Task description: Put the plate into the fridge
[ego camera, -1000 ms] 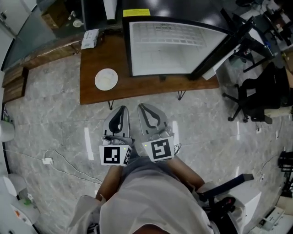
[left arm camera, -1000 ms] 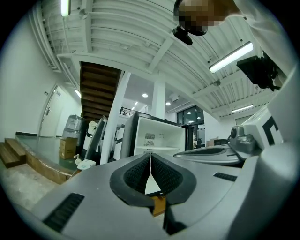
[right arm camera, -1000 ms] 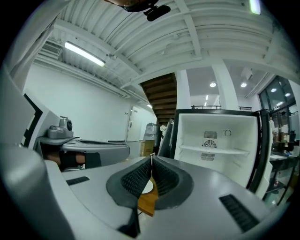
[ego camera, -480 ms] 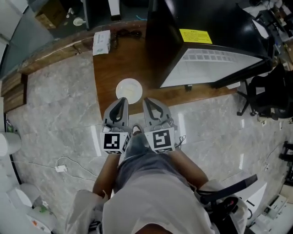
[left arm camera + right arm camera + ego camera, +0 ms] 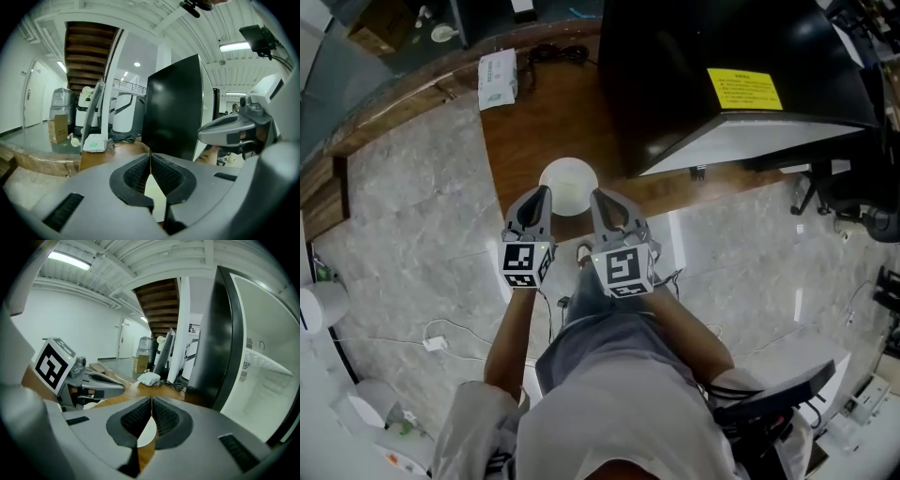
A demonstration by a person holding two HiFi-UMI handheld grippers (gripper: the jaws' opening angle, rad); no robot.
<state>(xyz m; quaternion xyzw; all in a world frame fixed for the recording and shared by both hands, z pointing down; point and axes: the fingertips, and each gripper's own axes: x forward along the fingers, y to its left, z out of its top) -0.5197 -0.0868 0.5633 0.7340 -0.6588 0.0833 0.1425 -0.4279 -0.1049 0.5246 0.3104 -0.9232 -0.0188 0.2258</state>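
- Plate (image 5: 569, 186): white, round and empty, lying flat near the lower edge of the wooden table (image 5: 525, 131) at centre frame of the head view; we judge it not yet lifted
- Left gripper (image 5: 541, 192): jaws clenched together on nothing, tips at the plate's left rim; in its own view the plate is a pale sliver (image 5: 154, 197) below the closed pads
- Right gripper (image 5: 598, 195): jaws likewise pressed together and empty, tips at the plate's right rim; we take the pair as lined up either side for the pick
- Fridge (image 5: 703, 75): black, upper right of frame; its pale inside (image 5: 741, 141) shows along the lower edge, so we judge it open to receive the plate; top cut off, shelves and door unclear
- White packet (image 5: 497, 77) and dark cable (image 5: 553, 56): upper left of the table, print unreadable
- Hidden: the plate's near rim, under the gripper tips; we cannot tell whether they touch it
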